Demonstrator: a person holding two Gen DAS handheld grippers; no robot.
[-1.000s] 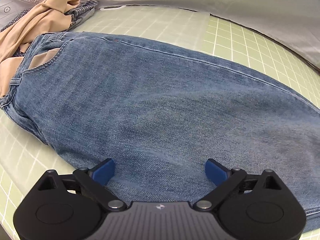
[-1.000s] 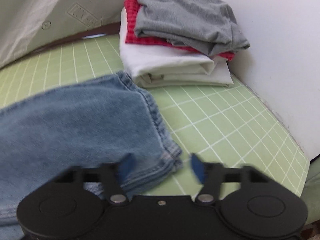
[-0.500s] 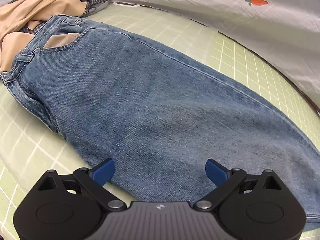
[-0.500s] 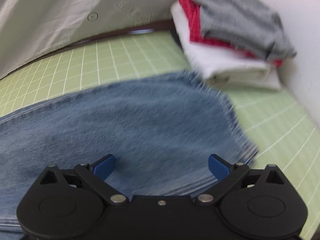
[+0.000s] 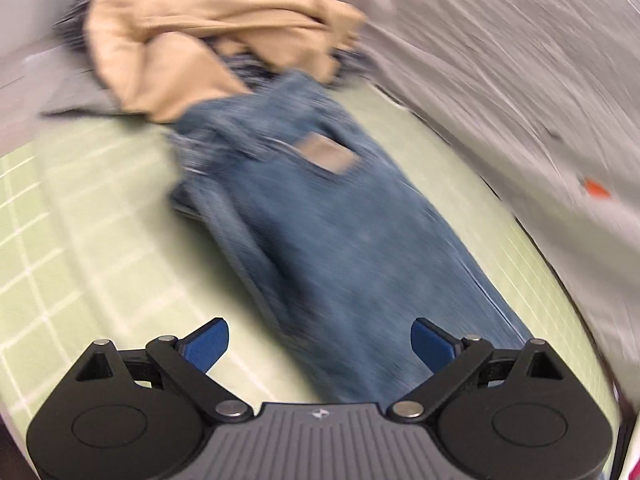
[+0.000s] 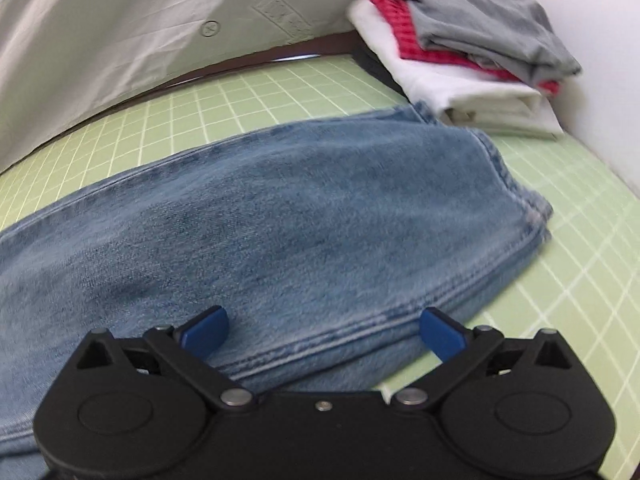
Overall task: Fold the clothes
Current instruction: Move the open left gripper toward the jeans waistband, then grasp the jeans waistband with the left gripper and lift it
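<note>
A pair of blue jeans (image 5: pixel 340 240) lies flat on the green grid mat (image 5: pixel 80 240), folded lengthwise. In the blurred left wrist view its waist and back pocket point away from me. My left gripper (image 5: pixel 320 344) is open and empty, above the jeans' near edge. In the right wrist view the leg end of the jeans (image 6: pixel 300 220) lies with its hem at the right. My right gripper (image 6: pixel 324 332) is open and empty, above the jeans' front seam.
A tan garment (image 5: pixel 200 40) is heaped over other clothes beyond the jeans' waist. A stack of folded clothes, grey over red over white (image 6: pixel 472 64), stands at the mat's far right by a white wall. Grey sheet (image 6: pixel 120 40) lies beyond the mat (image 6: pixel 580 240).
My left gripper has swung left toward the jeans' waist, so the view is blurred. My right gripper opened wide and shifted left along the jeans' leg.
</note>
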